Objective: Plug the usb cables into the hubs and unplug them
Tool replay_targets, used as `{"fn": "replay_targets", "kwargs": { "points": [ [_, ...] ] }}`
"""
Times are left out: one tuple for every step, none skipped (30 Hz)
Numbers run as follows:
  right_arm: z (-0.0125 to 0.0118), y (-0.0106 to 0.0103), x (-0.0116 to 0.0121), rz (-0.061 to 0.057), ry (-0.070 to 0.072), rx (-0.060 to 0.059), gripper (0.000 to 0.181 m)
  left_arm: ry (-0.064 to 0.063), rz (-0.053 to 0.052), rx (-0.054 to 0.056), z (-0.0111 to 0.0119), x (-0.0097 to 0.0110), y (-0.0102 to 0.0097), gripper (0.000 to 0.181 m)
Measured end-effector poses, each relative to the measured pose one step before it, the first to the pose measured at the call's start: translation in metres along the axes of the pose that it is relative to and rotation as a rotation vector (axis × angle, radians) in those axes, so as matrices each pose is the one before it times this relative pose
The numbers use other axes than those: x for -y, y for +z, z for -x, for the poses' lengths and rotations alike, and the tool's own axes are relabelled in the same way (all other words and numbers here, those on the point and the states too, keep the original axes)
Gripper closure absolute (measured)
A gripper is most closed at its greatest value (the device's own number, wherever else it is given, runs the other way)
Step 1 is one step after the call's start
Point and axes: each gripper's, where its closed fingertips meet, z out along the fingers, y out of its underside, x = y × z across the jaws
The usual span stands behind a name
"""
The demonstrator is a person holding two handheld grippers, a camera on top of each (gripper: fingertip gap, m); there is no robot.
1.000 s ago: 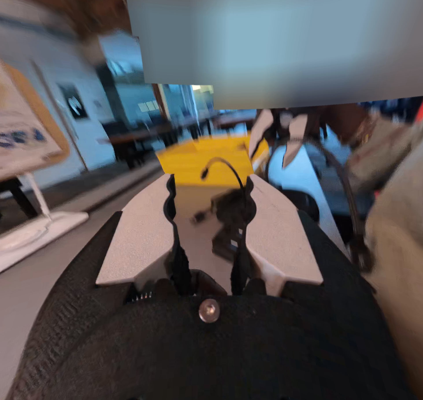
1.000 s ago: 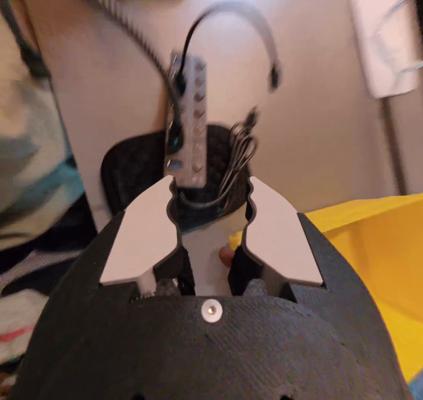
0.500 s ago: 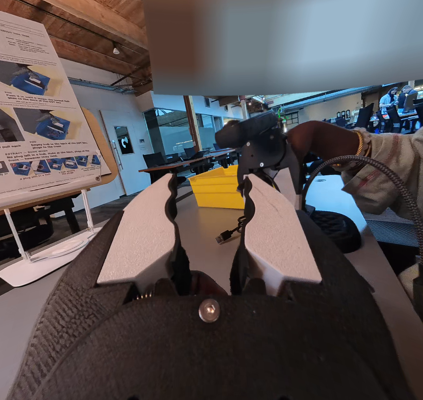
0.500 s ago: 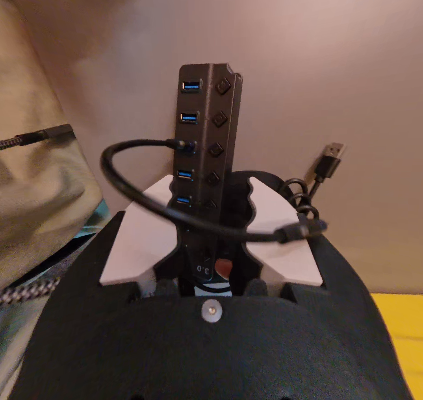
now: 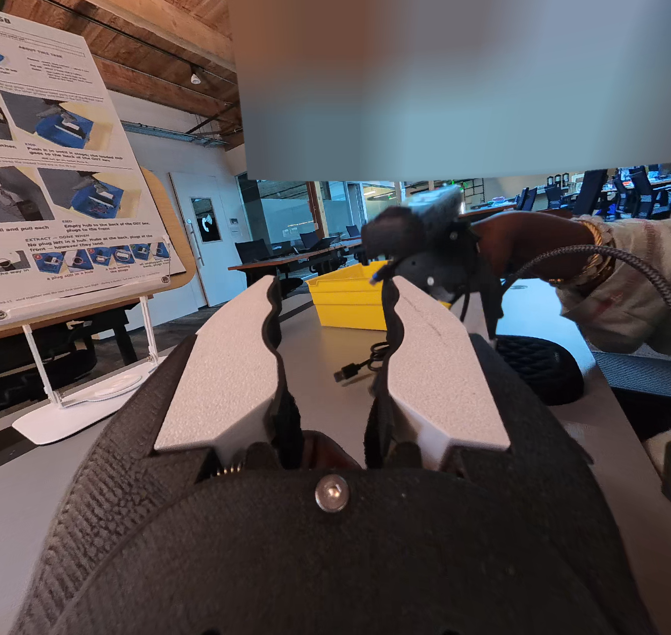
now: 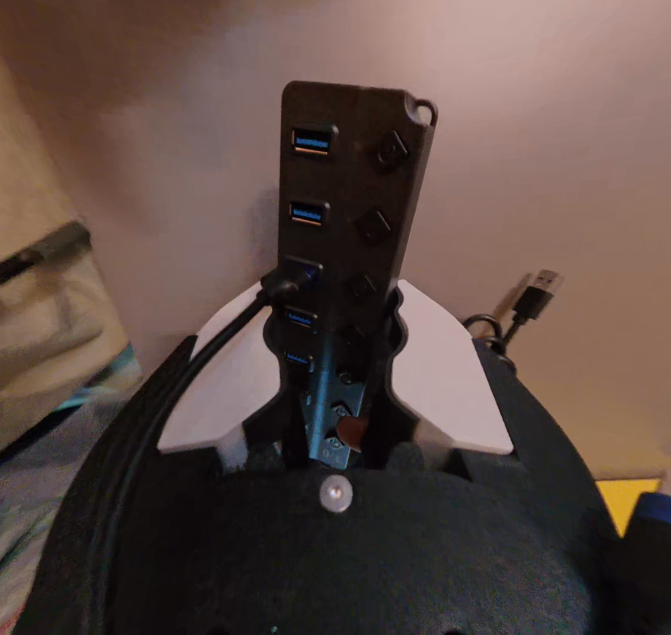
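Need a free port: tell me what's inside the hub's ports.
In the hub, the third port from the top holds a black cable; the four others visible show empty blue insides. Lower ports sit between the right claw fingers, too covered to tell.

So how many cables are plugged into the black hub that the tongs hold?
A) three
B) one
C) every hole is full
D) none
B: the hub in the right tongs has one black cable in its third port from the top, and the other ports in view show empty blue slots.
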Motion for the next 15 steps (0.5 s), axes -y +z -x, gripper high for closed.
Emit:
{"fn": "replay_targets", "kwargs": {
  "points": [
    [-0.00588, -0.01103, 0.00627, -0.0666, 0.007, -0.0408, 0.122, 0.0007, -0.0021, 0.0033, 0.00051, 0.00038, -0.00015, 0.125],
    [-0.00735, -0.01306, 0.0069, -0.0696, 0.0055, -0.0442, 0.122, 0.0027, -0.0018, 0.0066, 0.00095, 0.00052, -0.00029, 0.125],
    [-0.00896, -0.01482, 0.00739, -0.0702, 0.009, -0.0472, 0.122, 0.0039, -0.0031, 0.0106, 0.00158, 0.00062, -0.00033, 0.126],
    [-0.01127, -0.01633, 0.00815, -0.072, 0.0148, -0.0525, 0.122, 0.0032, -0.0045, 0.0124, 0.00188, 0.0008, -0.00053, 0.126],
    [-0.01314, -0.01765, 0.00926, -0.075, 0.0196, -0.0554, 0.122, 0.0005, -0.0047, 0.0125, 0.00199, 0.00091, -0.00058, 0.126],
    [-0.01486, -0.0184, 0.01009, -0.0752, 0.0251, -0.0553, 0.122, -0.0012, -0.0066, 0.011, 0.00196, 0.00124, -0.0005, 0.126],
    [-0.01625, -0.01882, 0.01112, -0.0727, 0.0269, -0.0573, 0.122, -0.0028, -0.008, 0.0104, 0.00177, 0.00142, -0.00064, 0.126],
    [-0.01784, -0.01886, 0.01172, -0.068, 0.0256, -0.0611, 0.122, -0.004, -0.0073, 0.0103, 0.00199, 0.00128, -0.00066, 0.126],
    [-0.01863, -0.0181, 0.01147, -0.0573, 0.0215, -0.0614, 0.122, -0.0053, -0.0044, 0.0111, 0.00206, 0.00086, -0.00048, 0.127],
    [-0.01977, -0.01713, 0.01111, -0.0493, 0.0175, -0.0647, 0.122, -0.006, -0.0014, 0.01, 0.00192, 0.00033, -0.00035, 0.127],
    [-0.02118, -0.01567, 0.0112, -0.0462, 0.017, -0.0697, 0.122, -0.0062, -0.0002, 0.007, 0.00143, 0.0002, -0.00022, 0.127],
    [-0.02204, -0.01415, 0.01078, -0.0433, 0.017, -0.0715, 0.122, -0.0052, -0.0001, 0.0029, 0.00059, 0.00005, -0.00001, 0.127],
    [-0.02275, -0.0124, 0.01068, -0.0431, 0.0171, -0.0739, 0.123, -0.0021, 0.001, -0.0009, -0.00005, -0.00024, 0.00013, 0.127],
    [-0.02319, -0.01046, 0.01035, -0.0425, 0.0147, -0.0769, 0.122, 0.0023, 0.0051, -0.0012, -0.00046, -0.00088, 0.00026, 0.127],
    [-0.02323, -0.00853, 0.00949, -0.0393, 0.0075, -0.0793, 0.122, 0.0092, 0.0091, 0.0, -0.00045, -0.00163, 0.00048, 0.127]
  ]
}}
